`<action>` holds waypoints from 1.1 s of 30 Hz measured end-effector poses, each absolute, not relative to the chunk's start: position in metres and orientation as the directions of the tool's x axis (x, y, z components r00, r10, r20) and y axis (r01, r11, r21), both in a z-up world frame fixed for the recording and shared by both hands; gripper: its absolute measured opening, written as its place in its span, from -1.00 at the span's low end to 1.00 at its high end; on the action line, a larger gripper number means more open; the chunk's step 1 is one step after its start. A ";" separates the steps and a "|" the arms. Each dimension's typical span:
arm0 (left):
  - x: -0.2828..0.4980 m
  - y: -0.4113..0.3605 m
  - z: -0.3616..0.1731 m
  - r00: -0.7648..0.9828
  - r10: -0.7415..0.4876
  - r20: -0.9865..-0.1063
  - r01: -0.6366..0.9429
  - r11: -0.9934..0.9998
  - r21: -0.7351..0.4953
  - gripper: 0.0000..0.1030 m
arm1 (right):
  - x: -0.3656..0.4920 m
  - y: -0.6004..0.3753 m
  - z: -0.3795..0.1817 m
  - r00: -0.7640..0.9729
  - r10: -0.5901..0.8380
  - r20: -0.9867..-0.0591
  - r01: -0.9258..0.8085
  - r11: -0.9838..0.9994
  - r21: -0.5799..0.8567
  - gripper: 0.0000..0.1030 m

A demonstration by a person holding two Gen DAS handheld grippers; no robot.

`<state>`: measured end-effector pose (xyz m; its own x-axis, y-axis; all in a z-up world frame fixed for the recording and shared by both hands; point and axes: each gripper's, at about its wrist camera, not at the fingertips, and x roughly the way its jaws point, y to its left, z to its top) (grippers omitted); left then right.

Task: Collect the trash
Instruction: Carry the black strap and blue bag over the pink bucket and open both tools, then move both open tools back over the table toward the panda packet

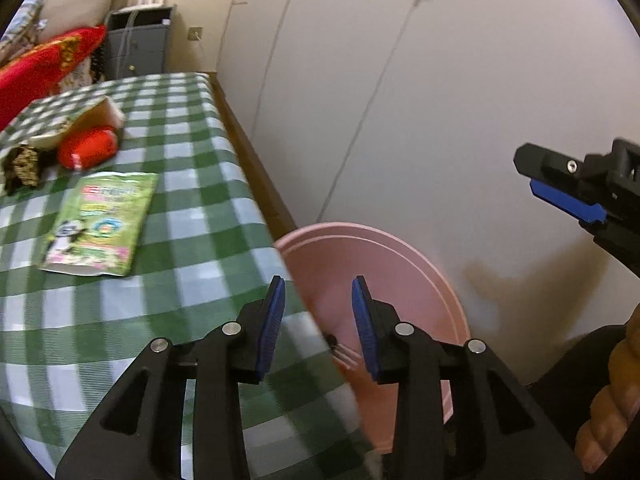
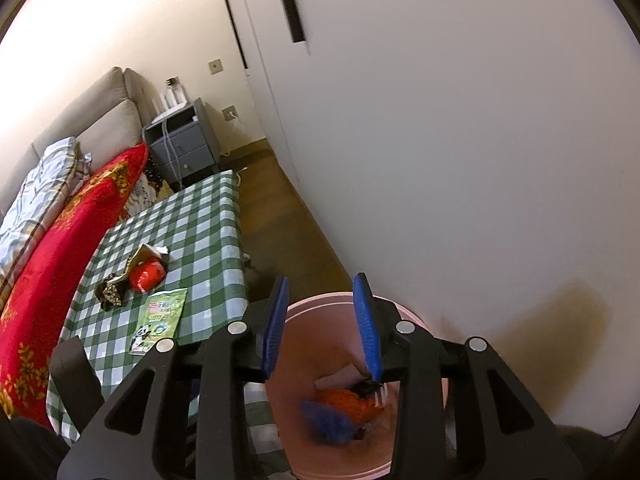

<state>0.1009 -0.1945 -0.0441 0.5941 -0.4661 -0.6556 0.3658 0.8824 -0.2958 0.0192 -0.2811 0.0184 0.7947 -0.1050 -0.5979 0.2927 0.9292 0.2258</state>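
Note:
A pink bin (image 1: 400, 264) stands on the floor beside the table's right edge; in the right wrist view it (image 2: 336, 468) holds orange, blue and brown trash (image 2: 344, 404). My left gripper (image 1: 319, 286) is open and empty over the table's edge and the bin. My right gripper (image 2: 322, 286) is open and empty right above the bin; it also shows in the left wrist view (image 1: 560, 184). On the green checked tablecloth (image 1: 192, 152) lie a green wrapper (image 1: 100, 222) (image 2: 160, 318), a red wrapper (image 1: 90, 146) (image 2: 147, 274), a brown carton piece (image 1: 98, 114) and a dark crumpled wrapper (image 1: 24, 166) (image 2: 110, 290).
White wardrobe doors (image 1: 400, 80) run along the right, close behind the bin. A bed with a red blanket (image 2: 60, 260) borders the table on the left. A grey nightstand (image 2: 184, 144) stands at the far end. Brown floor (image 2: 280, 216) lies between table and wardrobe.

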 end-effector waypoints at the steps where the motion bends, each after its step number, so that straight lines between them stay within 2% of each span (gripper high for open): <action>1: 0.100 -0.188 -0.042 0.606 -0.455 -0.652 0.355 0.889 -0.291 -0.34 | 0.020 -0.277 0.018 0.798 -0.098 -0.595 0.281 0.933 0.223 -0.33; 8: 0.104 -0.141 -0.030 0.688 -0.372 -0.623 0.250 0.927 -0.278 -0.34 | 0.025 -0.247 0.017 0.813 -0.046 -0.580 0.196 0.960 0.198 -0.35; 12: 0.102 -0.116 -0.024 0.733 -0.316 -0.603 0.182 0.944 -0.274 -0.34 | 0.028 -0.231 0.014 0.819 -0.007 -0.574 0.143 0.971 0.193 -0.51; 18: 0.105 -0.082 -0.017 0.778 -0.245 -0.579 0.090 0.955 -0.282 -0.39 | 0.037 -0.203 0.007 0.814 0.056 -0.578 0.068 0.979 0.191 -0.61; 33: 0.107 0.023 -0.001 0.829 -0.065 -0.555 -0.165 0.921 -0.354 -0.40 | 0.078 -0.121 -0.033 0.745 0.192 -0.639 -0.130 0.981 0.142 -0.59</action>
<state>0.1071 0.0234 -0.0015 0.8294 -0.0649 -0.5548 -0.1647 0.9206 -0.3540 0.0782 -0.1215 -0.0332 0.7453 0.1917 -0.6385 -0.1304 0.9812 0.1423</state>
